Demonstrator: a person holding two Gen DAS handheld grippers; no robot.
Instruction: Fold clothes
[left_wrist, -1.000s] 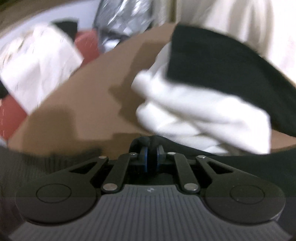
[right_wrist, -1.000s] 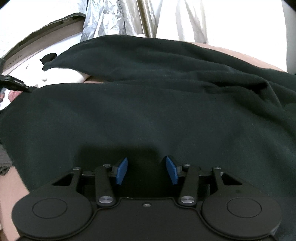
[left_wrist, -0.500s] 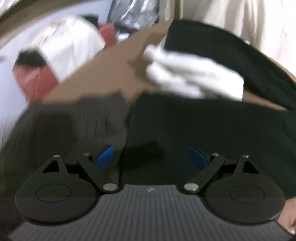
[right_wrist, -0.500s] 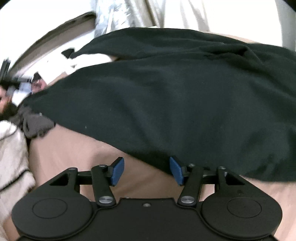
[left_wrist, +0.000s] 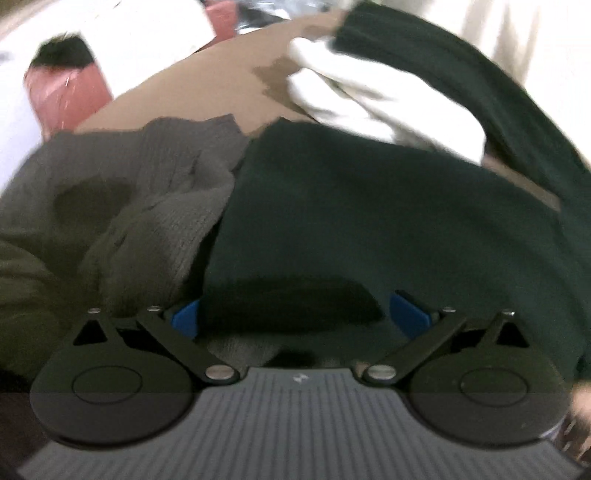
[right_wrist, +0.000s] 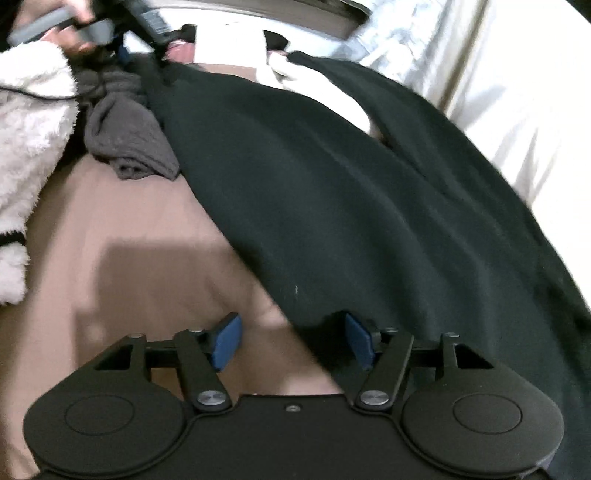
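A dark green garment (left_wrist: 369, 221) lies spread on the tan bed surface (right_wrist: 129, 277); it also shows in the right wrist view (right_wrist: 332, 192). My left gripper (left_wrist: 299, 319) is open wide, low over the garment's near edge, with nothing between its blue pads. My right gripper (right_wrist: 291, 343) is open at the garment's lower edge, its right pad (right_wrist: 356, 345) against the cloth, its left pad over bare surface. A grey knit garment (left_wrist: 159, 206) lies crumpled beside the green one, also seen in the right wrist view (right_wrist: 125, 144).
A white garment (left_wrist: 376, 103) lies partly under the green one's far side. A fluffy white garment (right_wrist: 29, 122) lies at the left. Red and white items (left_wrist: 70, 92) sit beyond the surface's far left edge. Pale curtains (right_wrist: 509, 74) hang behind.
My left gripper let go of the dark garment and opened wide, then pulled back. My right gripper drew back from over the garment to its lower edge, staying open.
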